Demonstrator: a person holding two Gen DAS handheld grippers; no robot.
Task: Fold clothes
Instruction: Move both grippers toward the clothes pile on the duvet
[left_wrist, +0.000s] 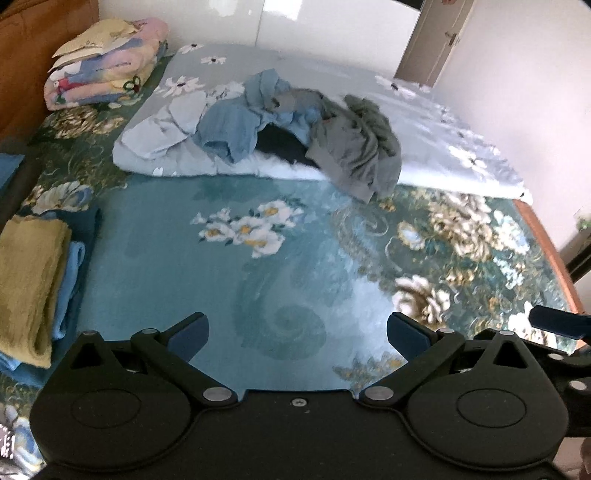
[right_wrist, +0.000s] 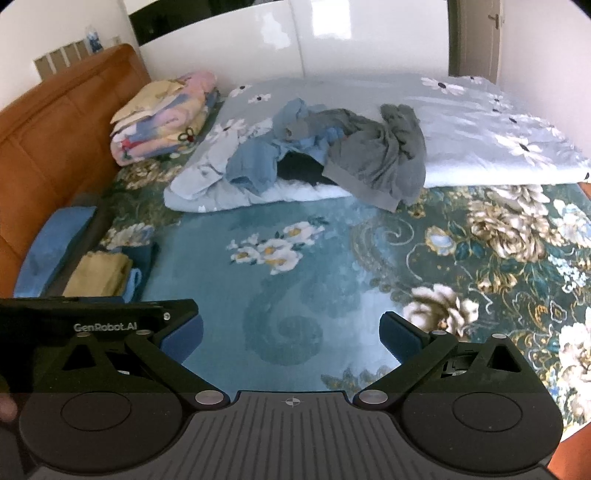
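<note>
A heap of unfolded clothes lies at the far side of the bed: a grey garment, a blue garment, a dark one between them. Folded clothes, a yellow piece on top of blue ones, are stacked at the left. My left gripper is open over the floral bedspread, nothing between its fingers. My right gripper is also open and holds nothing. Both hang well short of the heap.
A folded pale-blue quilt lies under the heap. A stack of pastel blankets sits at the back left beside an orange headboard. A white wardrobe and a door stand behind.
</note>
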